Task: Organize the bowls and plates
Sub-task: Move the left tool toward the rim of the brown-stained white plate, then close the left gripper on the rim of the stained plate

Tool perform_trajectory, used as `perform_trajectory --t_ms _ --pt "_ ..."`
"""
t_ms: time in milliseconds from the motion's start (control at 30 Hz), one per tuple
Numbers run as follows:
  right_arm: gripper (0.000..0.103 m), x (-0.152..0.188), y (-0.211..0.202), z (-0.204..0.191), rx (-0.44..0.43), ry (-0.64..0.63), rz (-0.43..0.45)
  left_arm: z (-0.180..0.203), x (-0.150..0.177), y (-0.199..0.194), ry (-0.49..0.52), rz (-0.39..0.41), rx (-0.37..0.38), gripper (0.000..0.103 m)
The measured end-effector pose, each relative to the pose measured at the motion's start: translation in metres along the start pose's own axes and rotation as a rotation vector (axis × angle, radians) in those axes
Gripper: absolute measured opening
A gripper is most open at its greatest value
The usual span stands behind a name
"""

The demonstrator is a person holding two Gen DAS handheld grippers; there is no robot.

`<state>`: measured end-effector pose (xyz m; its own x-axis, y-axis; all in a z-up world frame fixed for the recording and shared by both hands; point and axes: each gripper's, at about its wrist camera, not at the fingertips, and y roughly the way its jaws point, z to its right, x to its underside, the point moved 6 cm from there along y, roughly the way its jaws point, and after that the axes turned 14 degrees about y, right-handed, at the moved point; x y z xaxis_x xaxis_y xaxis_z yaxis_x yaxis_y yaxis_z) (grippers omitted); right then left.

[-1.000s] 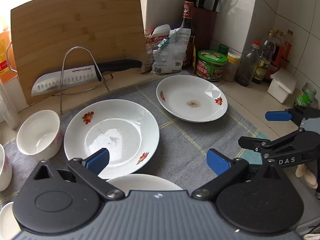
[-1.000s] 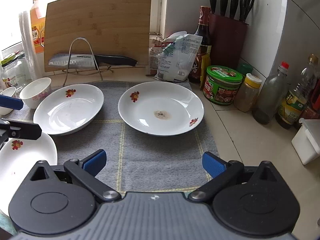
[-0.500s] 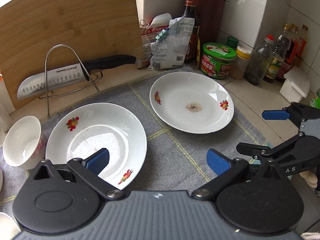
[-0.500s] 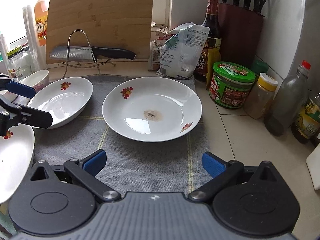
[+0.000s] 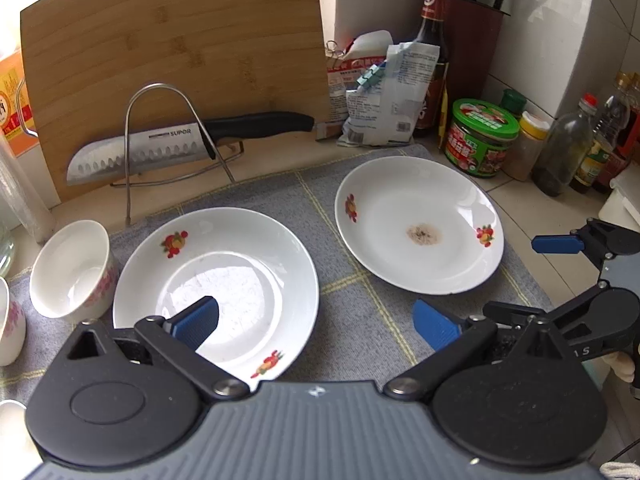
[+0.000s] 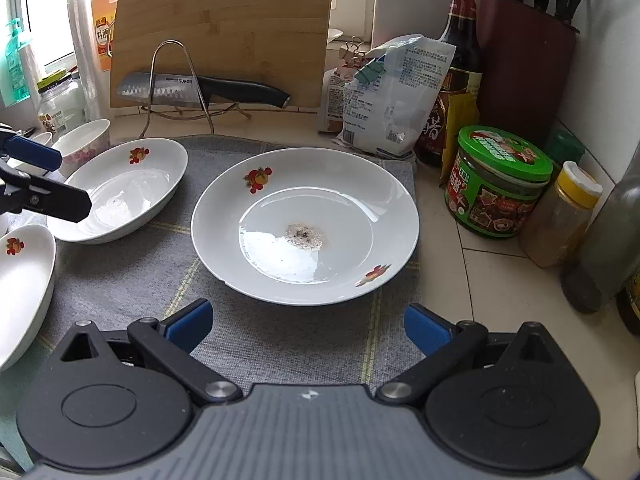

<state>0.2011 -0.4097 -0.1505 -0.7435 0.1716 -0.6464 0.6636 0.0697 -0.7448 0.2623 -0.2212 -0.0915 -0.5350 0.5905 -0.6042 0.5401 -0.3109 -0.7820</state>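
Observation:
Two white deep plates with fruit prints lie on a grey cloth (image 5: pixel 360 320). The left plate (image 5: pixel 216 280) sits under my left gripper (image 5: pixel 316 322), which is open and holds nothing; its left finger hangs over that plate's near side. The right plate (image 6: pixel 304 224) has a brown stain in its middle and lies just ahead of my open, unloaded right gripper (image 6: pixel 308 322). A third plate (image 6: pixel 20 288) shows at the left edge of the right wrist view. A white bowl (image 5: pixel 70 268) stands left of the plates, and a second bowl (image 5: pixel 10 320) is partly cut off.
A bamboo cutting board (image 5: pixel 176 52) leans at the back, with a knife (image 5: pixel 160 148) on a wire rack. Bags (image 5: pixel 384 92), a sauce bottle (image 6: pixel 460 64), a knife block (image 6: pixel 524 64), a green-lidded jar (image 6: pixel 500 184) and bottles (image 5: pixel 564 148) crowd the right side.
Both grippers have moved forward toward the plates. The near third plate has dropped out of the left wrist view. The stained plate now looms larger ahead of the right gripper. Both stay open.

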Motion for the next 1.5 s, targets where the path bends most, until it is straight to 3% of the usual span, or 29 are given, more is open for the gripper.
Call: perform_trajectory --t_ms 500,933,1167,1500 --pt "0.103 0.001 0.011 0.012 -0.011 -0.038 -0.032 0.012 -0.032 0.027 0.060 -0.030 0.061 0.102" --pt "0.103 -0.004 0.032 0.019 -0.030 -0.136 -0.057 0.029 -0.094 0.106 0.162 -0.040 0.206 0.102" --pt "0.103 -0.007 0.043 0.021 -0.056 -0.172 -0.062 0.028 -0.109 0.142 0.135 -0.073 0.274 0.093" --pt "0.103 -0.010 0.052 0.022 -0.109 -0.196 -0.046 0.025 -0.113 0.166 0.113 -0.110 0.334 0.092"
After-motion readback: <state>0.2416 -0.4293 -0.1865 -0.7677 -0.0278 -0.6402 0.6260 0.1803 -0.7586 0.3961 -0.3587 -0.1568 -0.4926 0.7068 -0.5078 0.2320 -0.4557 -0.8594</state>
